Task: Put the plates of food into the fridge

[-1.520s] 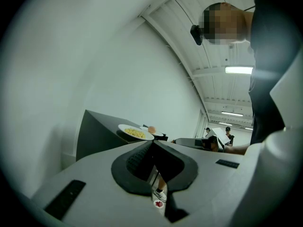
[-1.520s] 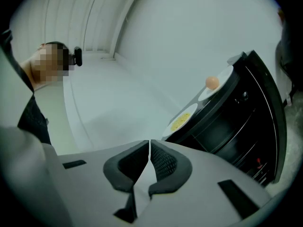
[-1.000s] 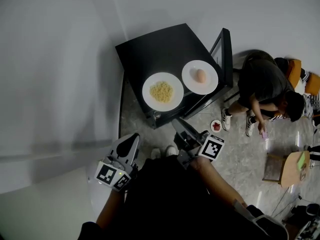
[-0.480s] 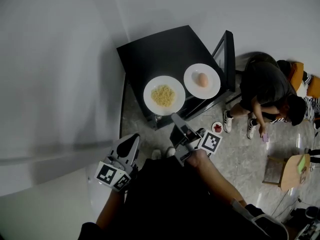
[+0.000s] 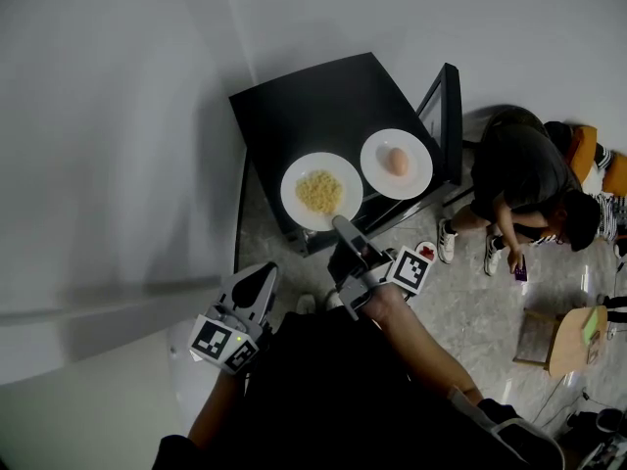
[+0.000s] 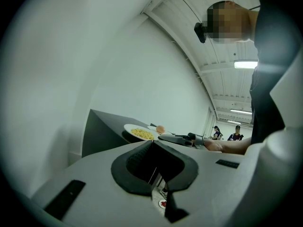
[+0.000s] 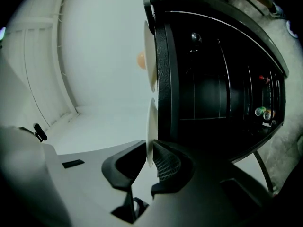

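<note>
Two white plates rest on top of a low black fridge [image 5: 304, 106]: the nearer holds yellow noodles [image 5: 320, 192], the farther an egg [image 5: 396, 163]. My right gripper [image 5: 341, 227] reaches to the noodle plate's near rim. Its jaws have just been closing, and the thin rim [image 7: 150, 131] stands pinched between the pads of the right gripper [image 7: 150, 155]. The egg plate [image 7: 149, 56] shows beyond. My left gripper [image 5: 263, 274] hangs back at the lower left, shut and empty. From the left gripper [image 6: 152, 144] I see the noodle plate [image 6: 139, 133] ahead.
The fridge door [image 5: 449, 116] stands open at the right, with dark shelves [image 7: 213, 93] inside. A person [image 5: 519, 179] sits on the floor beyond it. A small dish [image 5: 424, 251] lies on the floor near my right hand. A brown box [image 5: 563, 336] is farther right.
My right gripper has moved forward and down to the noodle plate, rolled, and closed on its rim. The left gripper has stayed put.
</note>
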The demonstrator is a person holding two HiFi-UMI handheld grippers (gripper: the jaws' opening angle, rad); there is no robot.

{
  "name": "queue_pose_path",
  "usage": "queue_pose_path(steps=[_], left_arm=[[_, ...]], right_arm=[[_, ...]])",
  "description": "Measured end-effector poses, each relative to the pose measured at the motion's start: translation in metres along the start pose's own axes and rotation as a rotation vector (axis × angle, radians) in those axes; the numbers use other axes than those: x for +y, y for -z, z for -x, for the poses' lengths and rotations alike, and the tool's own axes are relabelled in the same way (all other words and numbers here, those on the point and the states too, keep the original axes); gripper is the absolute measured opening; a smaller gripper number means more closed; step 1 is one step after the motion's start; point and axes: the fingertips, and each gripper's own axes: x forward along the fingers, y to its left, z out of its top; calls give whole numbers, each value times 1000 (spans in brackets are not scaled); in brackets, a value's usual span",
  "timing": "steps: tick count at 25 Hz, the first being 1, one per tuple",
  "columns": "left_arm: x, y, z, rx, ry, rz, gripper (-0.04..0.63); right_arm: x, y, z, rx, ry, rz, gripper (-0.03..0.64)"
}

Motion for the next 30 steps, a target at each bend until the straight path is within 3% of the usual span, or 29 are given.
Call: queue_pose_path(steps=[14, 30], left_arm=[[-12, 6, 2, 9, 24, -2, 25], [-26, 22, 0, 33, 80, 16, 25]], right_arm=[[11, 18, 40, 73, -49, -59, 43], [-6, 35, 117, 81, 31, -31, 43]])
